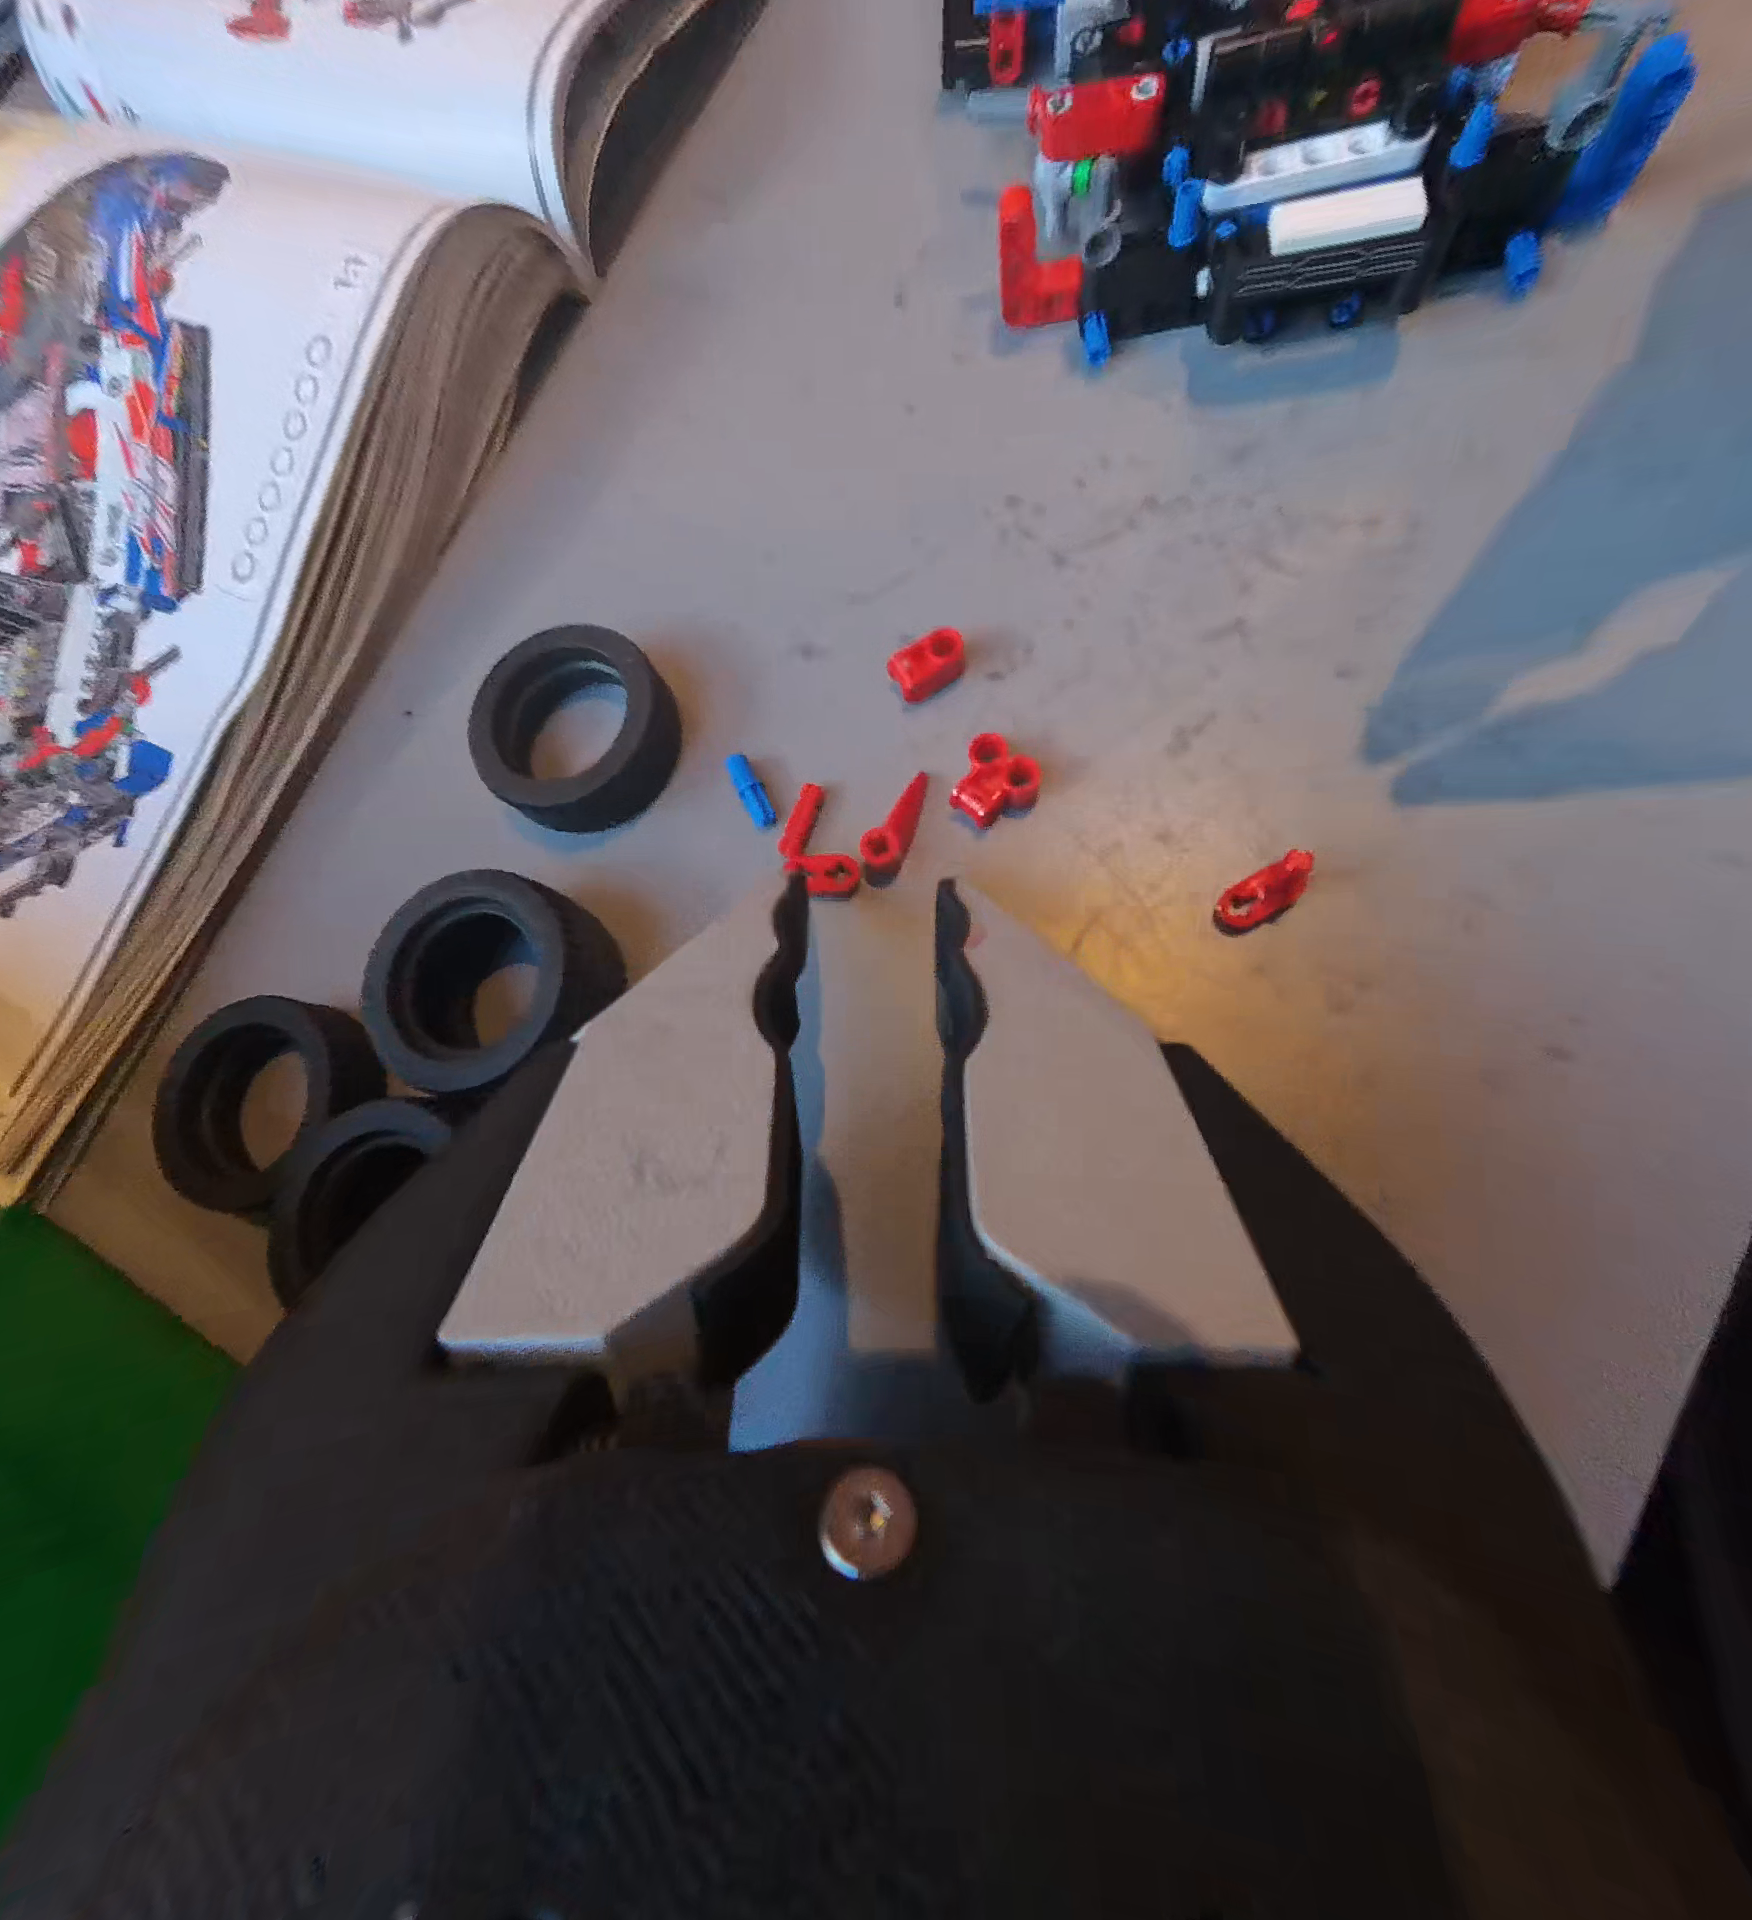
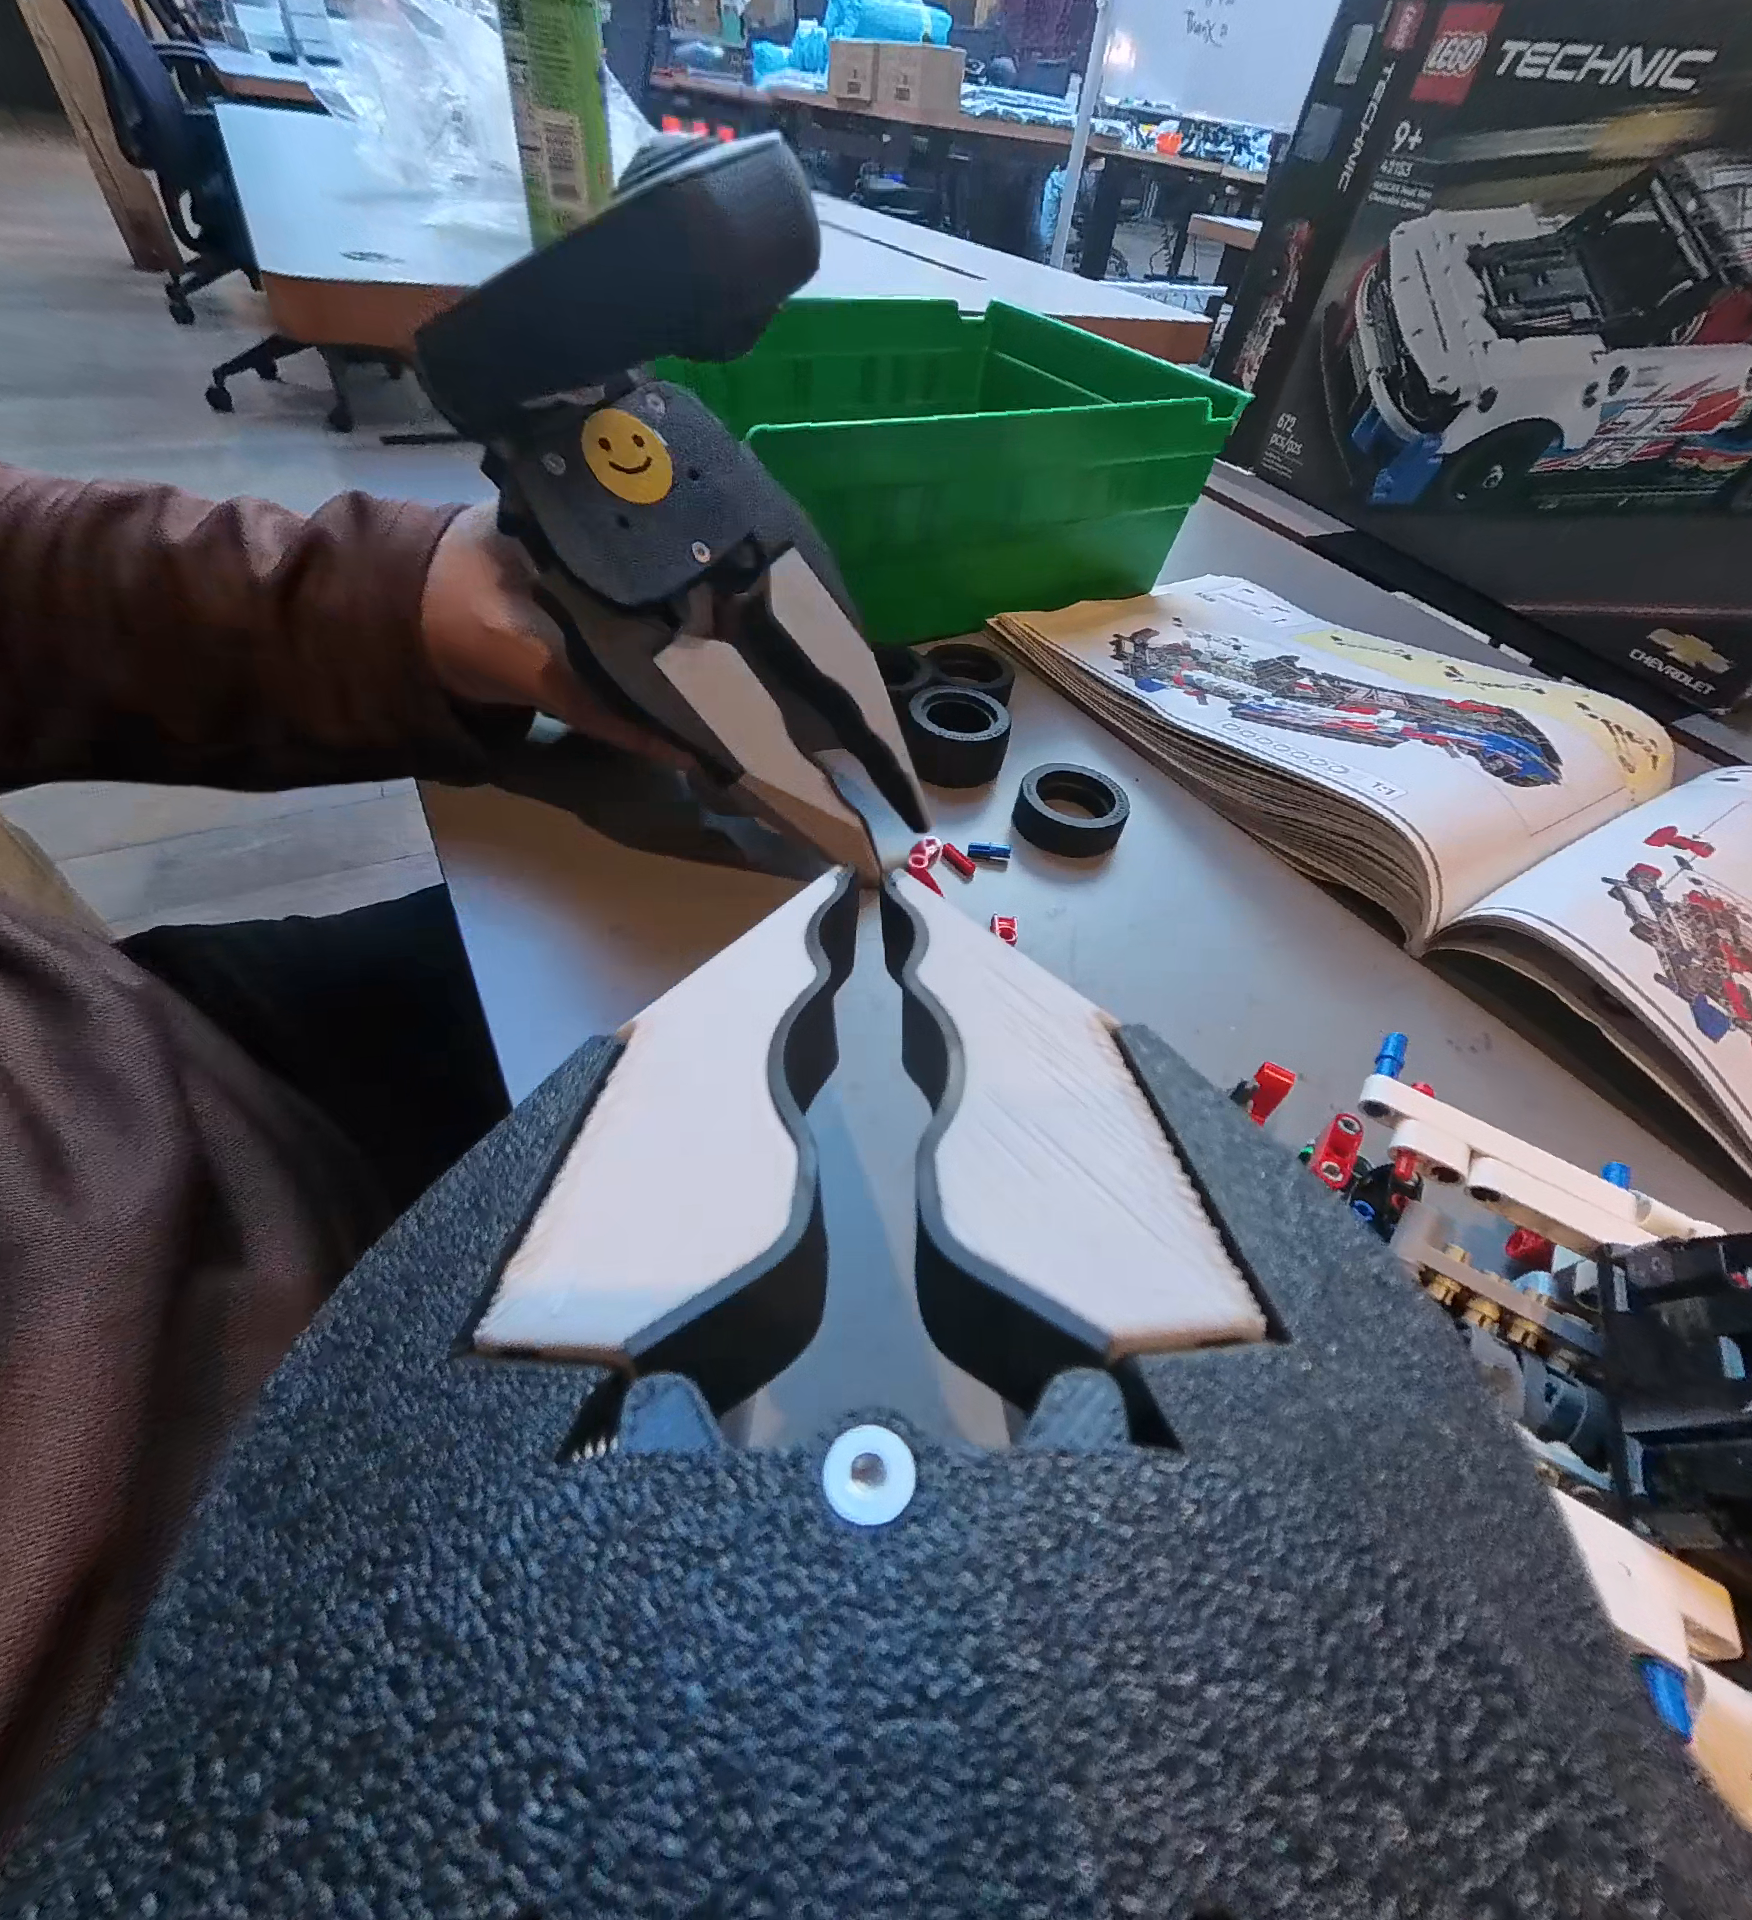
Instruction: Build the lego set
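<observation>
Closest to the right wrist camera is the right gripper (image 2: 867, 883), big and black with white fingers; its jaws are almost together, with only a thin gap at the tips, and nothing is in them. At about 3 o'clock from it sits the half-built lego car (image 2: 1641, 1351), made of black, white, red and blue parts, resting on the grey table (image 2: 1215, 966). At 1 o'clock lies the open instruction book (image 2: 1371, 769), with the big set box (image 2: 1537, 312) standing behind it and a green bin (image 2: 965, 468) at 12 o'clock. The left gripper (image 1: 872, 888) comes in from 10 o'clock, held in a person's hand (image 2: 498, 634); its jaws are spread apart and hold nothing, and its tips point down right beside a little pile of loose parts. Four black tyres (image 1: 573, 727) lie near the book, at 10 o'clock from the left gripper's tips. Just past those tips are small red pieces (image 1: 997, 779) spread on the table, with one blue pin (image 1: 750, 790) beside them at 11 o'clock.
</observation>
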A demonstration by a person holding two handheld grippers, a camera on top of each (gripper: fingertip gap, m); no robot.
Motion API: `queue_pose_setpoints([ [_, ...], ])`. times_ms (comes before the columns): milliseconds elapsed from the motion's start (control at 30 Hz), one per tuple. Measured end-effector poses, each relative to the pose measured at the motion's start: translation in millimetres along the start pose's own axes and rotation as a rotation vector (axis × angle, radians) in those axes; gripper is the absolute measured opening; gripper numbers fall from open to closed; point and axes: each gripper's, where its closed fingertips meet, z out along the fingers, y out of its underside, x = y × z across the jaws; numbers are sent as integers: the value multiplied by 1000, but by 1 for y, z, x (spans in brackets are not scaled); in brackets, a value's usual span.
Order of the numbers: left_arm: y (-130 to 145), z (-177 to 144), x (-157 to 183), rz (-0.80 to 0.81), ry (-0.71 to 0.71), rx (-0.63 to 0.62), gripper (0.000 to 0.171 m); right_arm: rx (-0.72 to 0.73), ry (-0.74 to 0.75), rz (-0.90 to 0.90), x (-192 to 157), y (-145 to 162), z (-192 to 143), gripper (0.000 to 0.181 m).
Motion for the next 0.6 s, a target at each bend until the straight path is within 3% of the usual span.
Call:
queue_pose_setpoints([
  [100,0,-5,-13,52,-86,-43,18,-6,0,-18,-2,-1,0,4],
  [300,1,3,-11,11,-4,-108,25,-7,-18,-17,-7,-1,1,4],
  [467,-1,7,-10,-55,17,-113,12,-10,-24,-32,-13,-3,2,4],
  [600,1,6,-11,-78,12,-106,12,-27,-38,-53,-19,0,5,4],
])
